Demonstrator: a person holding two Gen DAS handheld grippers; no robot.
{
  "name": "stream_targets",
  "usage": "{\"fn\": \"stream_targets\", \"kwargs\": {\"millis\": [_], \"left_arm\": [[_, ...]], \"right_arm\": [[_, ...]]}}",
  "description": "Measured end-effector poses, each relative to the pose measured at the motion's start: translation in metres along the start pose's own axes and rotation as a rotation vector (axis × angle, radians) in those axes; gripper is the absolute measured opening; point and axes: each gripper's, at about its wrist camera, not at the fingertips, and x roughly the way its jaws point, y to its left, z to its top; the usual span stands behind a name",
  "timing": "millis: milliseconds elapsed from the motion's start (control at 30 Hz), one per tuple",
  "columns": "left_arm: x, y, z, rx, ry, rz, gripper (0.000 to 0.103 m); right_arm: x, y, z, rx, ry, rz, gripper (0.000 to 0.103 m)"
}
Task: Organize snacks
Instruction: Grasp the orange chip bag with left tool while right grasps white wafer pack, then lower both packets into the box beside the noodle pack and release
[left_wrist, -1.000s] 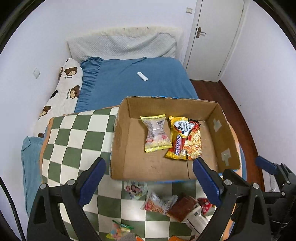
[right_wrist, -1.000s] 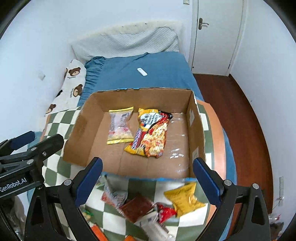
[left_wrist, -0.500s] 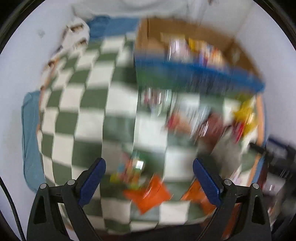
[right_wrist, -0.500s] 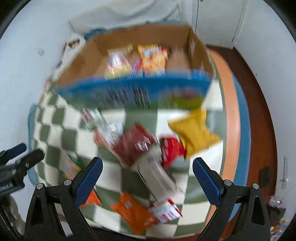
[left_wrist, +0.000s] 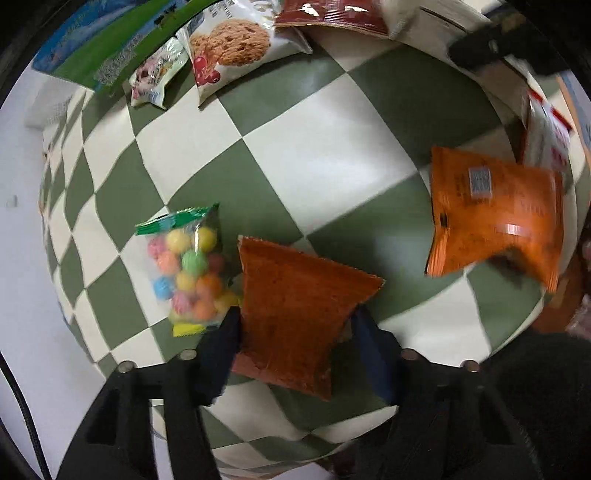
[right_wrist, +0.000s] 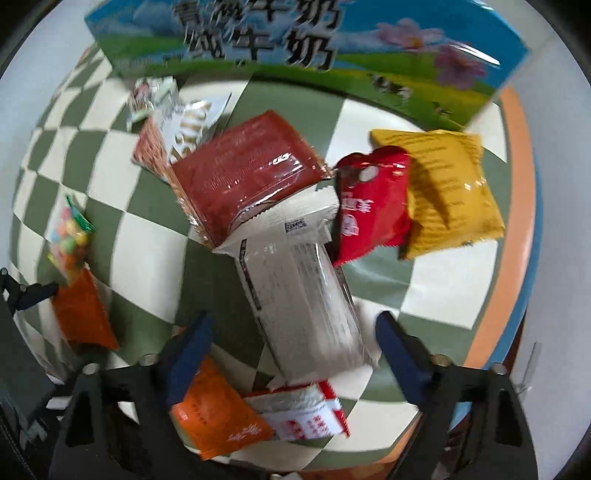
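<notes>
Loose snack packets lie on a green and white checked cloth (left_wrist: 332, 147). My left gripper (left_wrist: 295, 328) points down with its jaws closing, and its pads touch both side edges of a dark orange packet (left_wrist: 295, 295). A clear bag of coloured candy balls (left_wrist: 188, 266) lies just left of that packet. My right gripper (right_wrist: 291, 332) also points down with its jaws closing, astride a long white packet (right_wrist: 306, 295), with gaps on both sides. The cardboard box, its printed blue and green outer wall (right_wrist: 295, 44) facing me, stands beyond the snacks.
Around the white packet lie a dark red packet (right_wrist: 243, 166), a bright red one (right_wrist: 373, 199), a yellow one (right_wrist: 450, 188), an orange one (right_wrist: 218, 417) and a red and white one (right_wrist: 310, 417). A cookie packet (left_wrist: 232, 40) lies by the box. The table's orange rim (right_wrist: 517, 221) is at the right.
Both grippers have dropped from above the open box down onto the snacks on the cloth and tipped to point downward. Both pairs of jaws have narrowed, the left one around the dark orange packet.
</notes>
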Motion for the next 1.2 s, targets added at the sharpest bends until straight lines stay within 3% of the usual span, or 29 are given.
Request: {"fn": "stream_targets", "kwargs": {"millis": [33,100,167,300,367,500,600,667,700,833,1033,1200], "left_arm": [[0.000,0.004,0.005,-0.033,-0.001,-0.011,0.056],[-0.002,0.018,0.013,-0.132,-0.003,-0.046,0.055],[-0.001,0.044,0.020,-0.296,0.003,-0.135,0.055],[0.015,0.088,0.023,-0.595,0.053,-0.345,0.055],[0.022,0.096,0.023,-0.668,0.063,-0.398,0.055],[0.032,0.086,0.028,-0.610,0.104,-0.398,0.060],[0.039,0.074,0.029,-0.512,0.123,-0.343,0.060],[0.033,0.064,0.028,-0.477,0.100,-0.286,0.058],[0.027,0.059,0.028,-0.469,0.076,-0.258,0.052],[0.002,0.051,0.026,-0.479,0.000,-0.241,0.047],[-0.051,0.062,0.028,-0.519,-0.113,-0.304,0.046],[-0.113,0.087,0.054,-0.548,-0.243,-0.375,0.046]], "right_arm": [[0.005,0.000,0.001,-0.003,0.009,-0.009,0.057],[0.011,-0.005,0.001,0.019,0.014,-0.005,0.057],[0.011,-0.012,-0.001,0.070,0.014,0.033,0.057],[0.014,-0.025,-0.009,0.190,0.068,0.189,0.056],[0.018,-0.027,-0.011,0.215,0.083,0.221,0.056],[0.027,-0.028,-0.009,0.219,0.091,0.209,0.064],[0.030,-0.024,-0.003,0.188,0.110,0.183,0.065],[0.035,-0.024,-0.003,0.150,0.110,0.157,0.065],[0.036,-0.022,-0.004,0.134,0.100,0.146,0.063],[0.026,-0.018,-0.003,0.116,0.067,0.141,0.060],[-0.004,-0.050,-0.007,0.238,0.020,0.275,0.059],[-0.064,-0.080,0.008,0.320,-0.068,0.409,0.059]]}}
